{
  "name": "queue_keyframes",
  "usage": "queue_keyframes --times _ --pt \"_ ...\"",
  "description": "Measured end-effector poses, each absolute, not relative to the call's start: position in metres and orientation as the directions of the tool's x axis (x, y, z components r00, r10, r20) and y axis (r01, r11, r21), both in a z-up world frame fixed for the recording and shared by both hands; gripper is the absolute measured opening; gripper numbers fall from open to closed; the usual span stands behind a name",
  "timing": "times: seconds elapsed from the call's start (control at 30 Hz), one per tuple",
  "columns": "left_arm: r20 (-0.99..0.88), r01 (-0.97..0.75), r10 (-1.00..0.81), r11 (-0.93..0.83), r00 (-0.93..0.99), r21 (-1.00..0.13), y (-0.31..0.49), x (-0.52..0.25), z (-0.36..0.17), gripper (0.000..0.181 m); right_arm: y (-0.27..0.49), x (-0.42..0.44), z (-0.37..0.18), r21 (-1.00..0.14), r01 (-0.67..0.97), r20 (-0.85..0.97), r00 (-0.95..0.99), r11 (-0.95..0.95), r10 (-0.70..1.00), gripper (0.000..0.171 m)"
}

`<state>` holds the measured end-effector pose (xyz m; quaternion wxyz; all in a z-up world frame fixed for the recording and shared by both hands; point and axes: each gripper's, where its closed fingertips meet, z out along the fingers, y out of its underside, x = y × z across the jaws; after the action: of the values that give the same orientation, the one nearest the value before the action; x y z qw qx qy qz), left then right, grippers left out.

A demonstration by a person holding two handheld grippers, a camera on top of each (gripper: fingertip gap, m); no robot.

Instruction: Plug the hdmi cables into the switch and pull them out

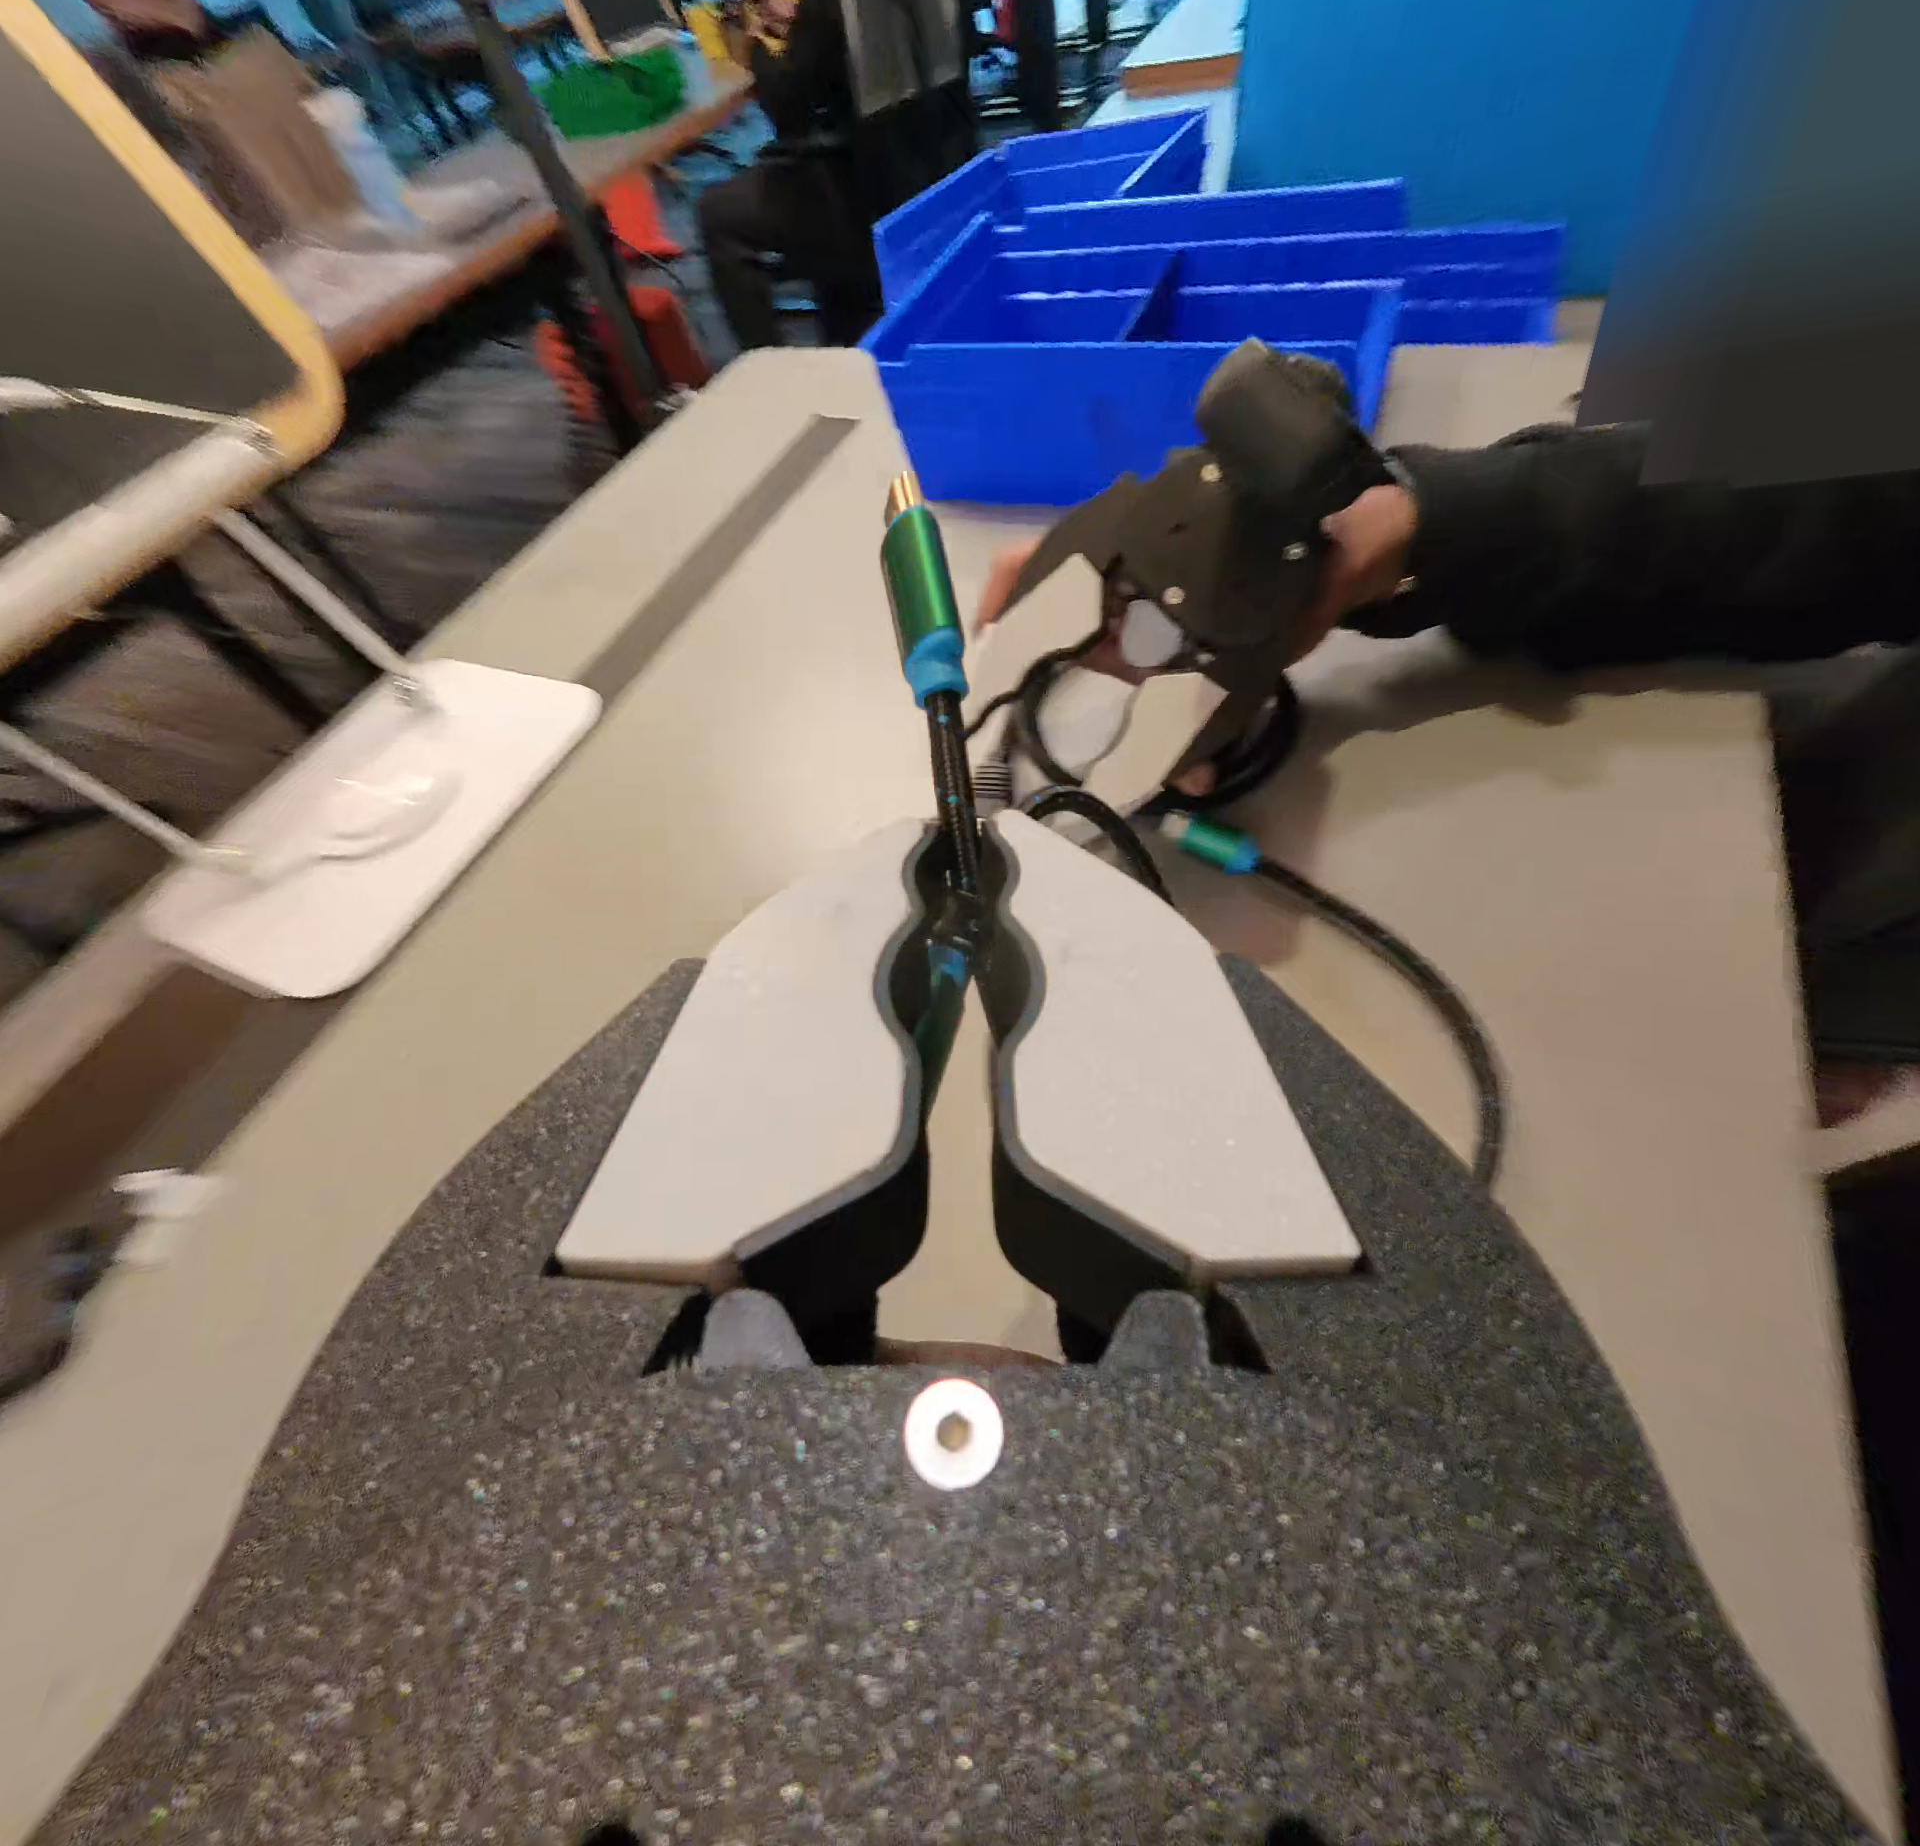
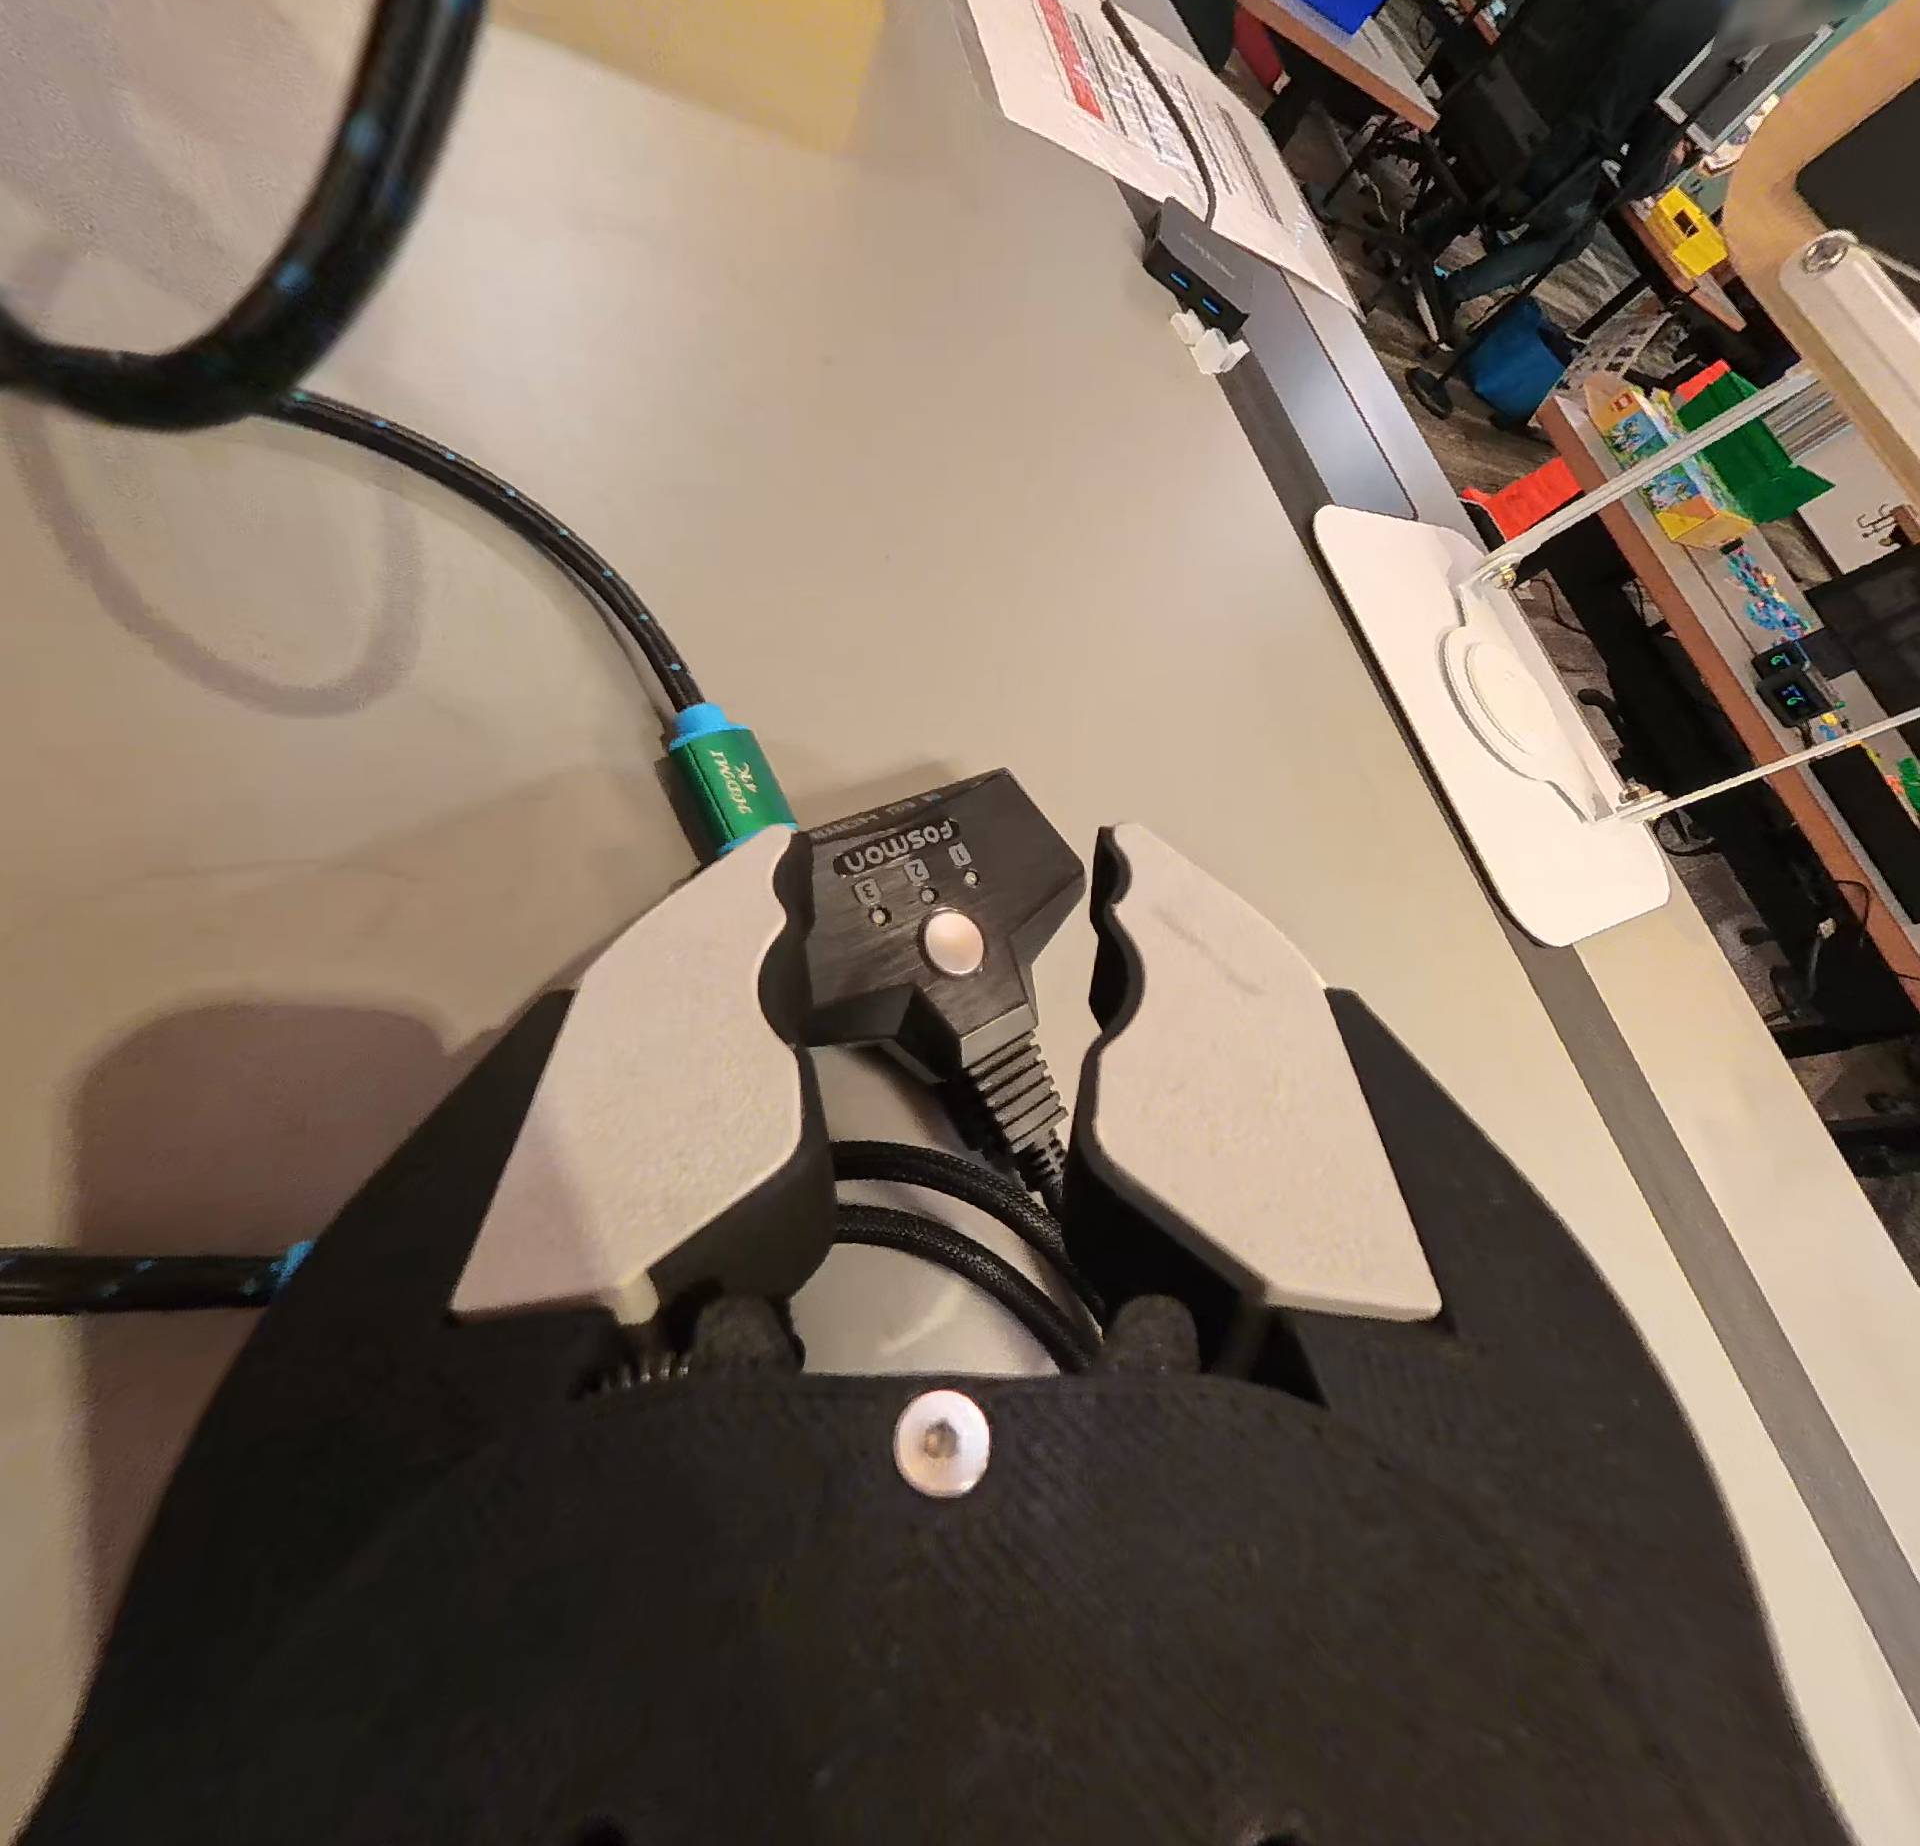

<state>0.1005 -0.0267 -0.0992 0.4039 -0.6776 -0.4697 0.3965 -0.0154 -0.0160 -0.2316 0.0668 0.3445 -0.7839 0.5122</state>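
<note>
Left gripper (image 1: 961, 861) with fingers closed on the braided cord of a free HDMI cable (image 1: 951, 757), its green plug (image 1: 916, 575) raised clear of the table (image 1: 644, 965) and not yet inserted. Right gripper (image 2: 940, 923) with fingers parted, straddling the black switch (image 2: 925, 913); the left finger appears to touch the housing, the right stands just apart, though the contact is hard to confirm. A second green plug (image 2: 727, 783) sits at the switch's far edge, seemingly seated in a port. Judged progress: one cable in, one in hand, all withdrawals outstanding. The table is plain grey, carrying blue bins (image 1: 1143, 279), a white stand base (image 2: 1496, 716) and a printed sheet (image 2: 1143, 103); an open workshop lies beyond.
</note>
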Motion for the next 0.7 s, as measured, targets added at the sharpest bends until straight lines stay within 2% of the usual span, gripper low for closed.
queue_keyframes --times 0.2,0.27,0.5,0.7 --pt "0.199 0.498 0.93 0.02 0.309 -0.867 -0.028 0.076 -0.168 0.006 -0.016 -0.013 -0.234 -0.754 -0.612 0.459 -0.751 0.238 -0.475 0.051" --pt "0.255 0.541 0.917 0.054 0.305 -0.84 -0.033 0.065 -0.193 0.006 -0.016 -0.013 -0.234 -0.754 -0.612 0.459 -0.751 0.239 -0.475 0.051" --pt "0.208 0.623 0.946 0.008 0.249 -0.782 -0.055 0.043 -0.247 0.007 -0.017 -0.019 -0.238 -0.77 -0.591 0.447 -0.769 0.241 -0.457 0.045" --pt "0.166 0.629 0.942 -0.057 0.29 -0.775 -0.049 0.046 -0.267 0.007 -0.016 -0.019 -0.237 -0.787 -0.572 0.432 -0.779 0.232 -0.455 0.044"
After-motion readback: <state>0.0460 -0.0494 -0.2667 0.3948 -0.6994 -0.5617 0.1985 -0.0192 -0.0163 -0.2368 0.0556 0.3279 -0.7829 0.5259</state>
